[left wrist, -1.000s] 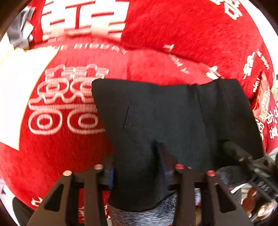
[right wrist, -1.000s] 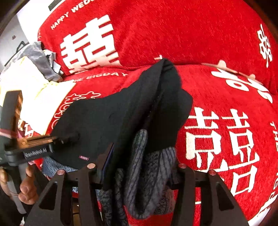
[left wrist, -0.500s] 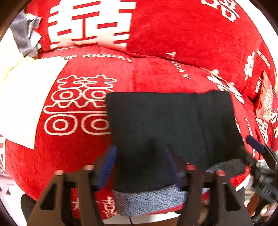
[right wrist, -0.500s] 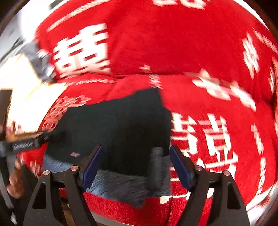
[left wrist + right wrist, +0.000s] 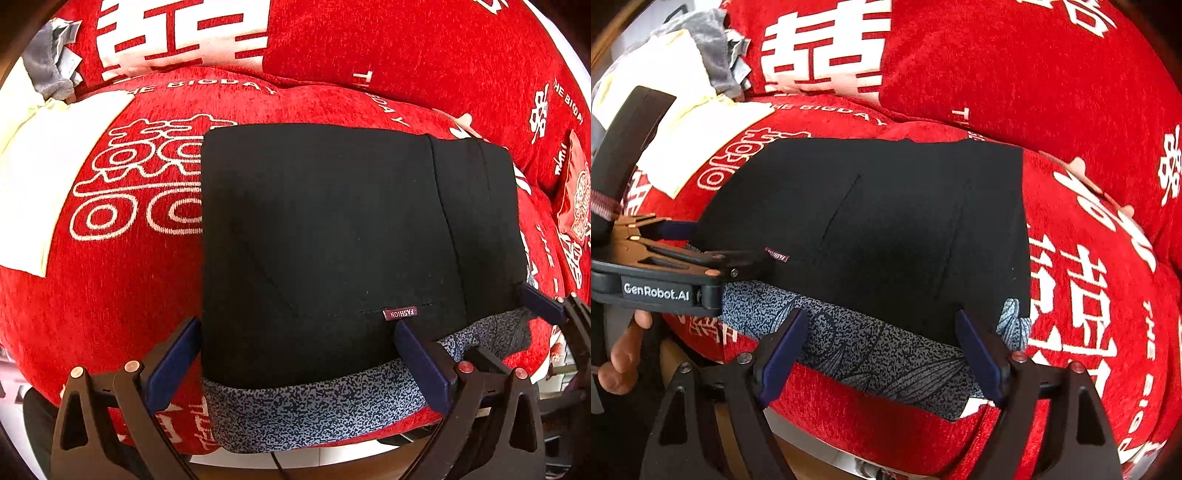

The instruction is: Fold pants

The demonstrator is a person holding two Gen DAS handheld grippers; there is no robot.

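The black pants (image 5: pixel 325 236) lie folded into a flat rectangle on the red sofa seat (image 5: pixel 122 280), with the speckled grey lining showing along the near edge (image 5: pixel 306 410). They also show in the right wrist view (image 5: pixel 886 221). My left gripper (image 5: pixel 299 332) is open and empty, its blue pads on either side of the near left part of the pants. My right gripper (image 5: pixel 879 325) is open and empty at the near right edge. In the right wrist view the left gripper (image 5: pixel 676 243) sits at the left edge of the pants.
A white and pale yellow folded cloth (image 5: pixel 40 177) lies on the seat to the left, with grey cloth (image 5: pixel 51 70) behind it. Red cushions with white lettering (image 5: pixel 997 66) form the backrest. A red packet (image 5: pixel 572 199) lies at the far right.
Both grippers let go of the pants and opened. The pants went from held up and bunched to lying flat on the seat, and both grippers pulled back to the near edge.
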